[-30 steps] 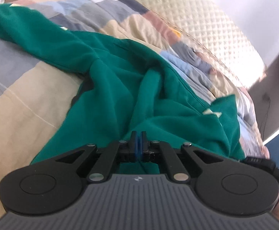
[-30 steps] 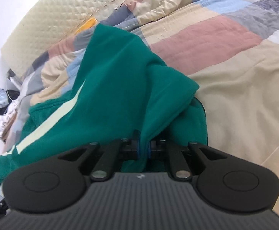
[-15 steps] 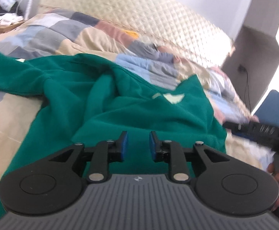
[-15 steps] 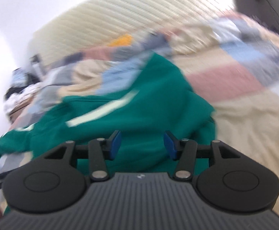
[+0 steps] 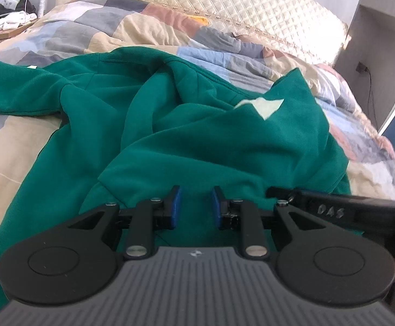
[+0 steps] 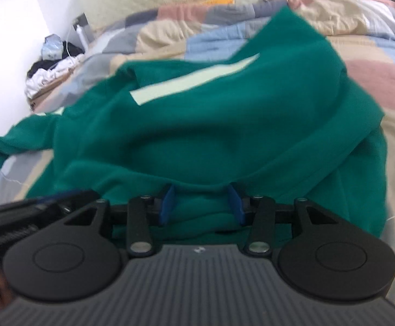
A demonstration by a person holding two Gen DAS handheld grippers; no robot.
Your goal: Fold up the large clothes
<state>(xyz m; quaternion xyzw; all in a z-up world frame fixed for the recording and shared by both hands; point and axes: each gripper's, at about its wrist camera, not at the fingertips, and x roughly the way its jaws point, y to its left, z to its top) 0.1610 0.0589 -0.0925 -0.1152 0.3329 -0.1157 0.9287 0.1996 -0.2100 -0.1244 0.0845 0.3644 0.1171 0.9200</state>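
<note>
Two grippers, both held low at the near edge of one green sweatshirt (image 5: 202, 141). Left gripper (image 5: 194, 206): blue pads parted, nothing between them, cloth directly ahead. Right gripper (image 6: 201, 203): pads parted wider, empty, alongside the left one. Sweatshirt: crumpled on the patchwork quilt (image 5: 21, 146), bulk running away toward the headboard (image 5: 251, 8), one sleeve (image 5: 15, 89) trailing far left, so likelier the left gripper's reach.

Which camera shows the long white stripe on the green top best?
The right wrist view: the stripe runs long across the green top, though slightly blurred. The left wrist view shows only a small pale patch between folds.
</note>
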